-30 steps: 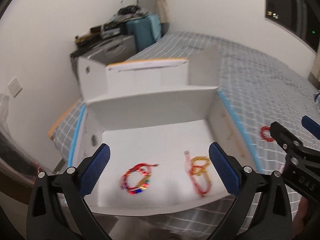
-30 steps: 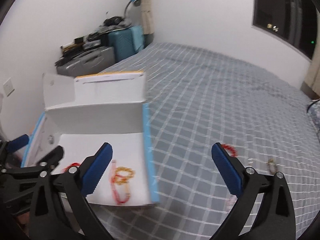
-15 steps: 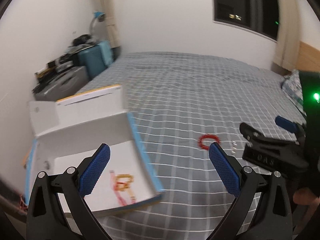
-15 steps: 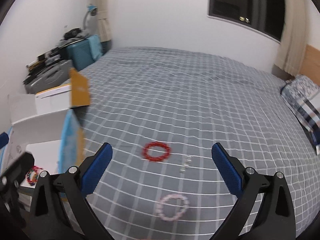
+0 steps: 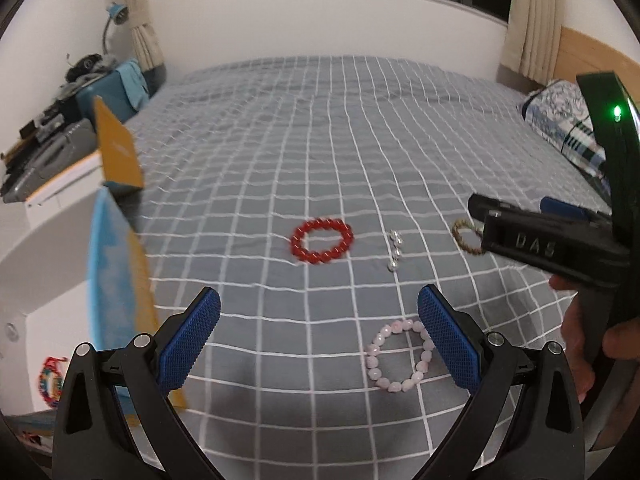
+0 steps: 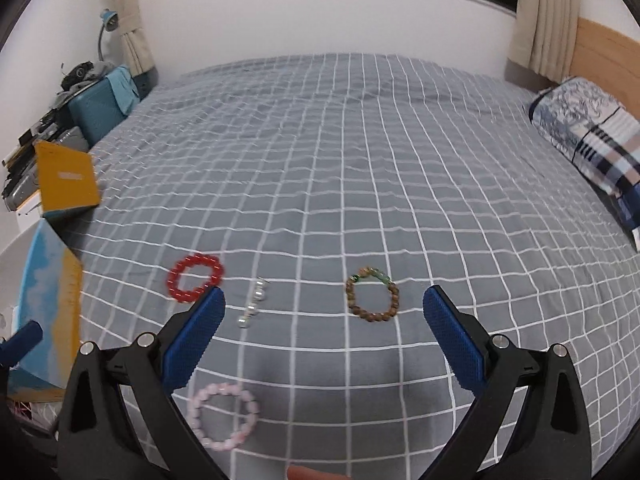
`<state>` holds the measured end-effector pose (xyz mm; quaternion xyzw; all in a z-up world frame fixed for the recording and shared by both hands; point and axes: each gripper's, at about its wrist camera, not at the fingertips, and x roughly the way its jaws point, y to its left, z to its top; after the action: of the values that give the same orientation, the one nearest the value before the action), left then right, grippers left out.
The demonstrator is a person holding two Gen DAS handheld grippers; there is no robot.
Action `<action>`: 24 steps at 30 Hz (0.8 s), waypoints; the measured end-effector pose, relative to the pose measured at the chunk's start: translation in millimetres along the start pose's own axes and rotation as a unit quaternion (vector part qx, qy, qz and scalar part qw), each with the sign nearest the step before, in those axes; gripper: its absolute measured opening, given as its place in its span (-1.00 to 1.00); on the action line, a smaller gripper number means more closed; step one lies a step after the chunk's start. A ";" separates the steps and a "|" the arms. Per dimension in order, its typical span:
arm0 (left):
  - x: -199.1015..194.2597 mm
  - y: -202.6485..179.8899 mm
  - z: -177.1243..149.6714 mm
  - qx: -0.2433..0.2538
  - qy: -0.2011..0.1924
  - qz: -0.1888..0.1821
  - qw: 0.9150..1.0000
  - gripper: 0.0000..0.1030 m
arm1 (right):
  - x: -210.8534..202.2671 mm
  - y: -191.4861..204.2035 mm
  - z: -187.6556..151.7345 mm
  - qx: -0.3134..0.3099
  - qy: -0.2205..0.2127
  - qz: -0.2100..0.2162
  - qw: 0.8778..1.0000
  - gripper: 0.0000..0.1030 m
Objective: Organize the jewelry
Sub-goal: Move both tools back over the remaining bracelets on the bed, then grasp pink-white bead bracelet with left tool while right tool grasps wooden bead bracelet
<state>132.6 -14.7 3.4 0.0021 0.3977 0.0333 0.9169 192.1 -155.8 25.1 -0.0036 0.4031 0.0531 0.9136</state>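
Both claws wide open, empty: left claw point(image 5: 319, 330), right claw point(image 6: 324, 326). On grey checked bed point(image 6: 360, 160): red bracelet point(image 5: 322, 241), silver beads point(image 5: 395, 249) just right, brown bracelet point(image 6: 372, 294) farther right, pink bracelet point(image 5: 400, 355) nearest. Open box point(image 5: 116, 264) at left edge, beaded bracelet point(image 5: 51, 376) inside.

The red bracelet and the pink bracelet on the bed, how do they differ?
The red bracelet has deep, saturated beads; the pink bracelet is pale and milky. The red one lies farther from both tools, nearer the open box; the pink one lies close by the left tool's right finger. Both are closed bead loops lying flat on the checked bedspread.
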 end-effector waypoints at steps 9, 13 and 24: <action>54.3 -14.8 -19.4 0.015 0.039 -0.011 0.999 0.89 | 53.6 -17.9 -7.8 -0.005 0.034 0.001 0.999 0.85; 68.4 -19.6 -26.7 0.027 0.054 -0.017 0.998 0.89 | 77.1 -26.3 -8.5 -0.002 0.051 -0.003 0.999 0.85; 98.0 -22.5 -42.8 0.030 0.089 -0.040 0.995 0.86 | 117.9 -39.8 -13.3 0.007 0.085 -0.005 0.996 0.85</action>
<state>169.6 -32.0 -98.0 0.0108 0.4780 -0.0157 0.8782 265.2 -184.9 -72.2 -0.0039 0.4797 0.0456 0.8763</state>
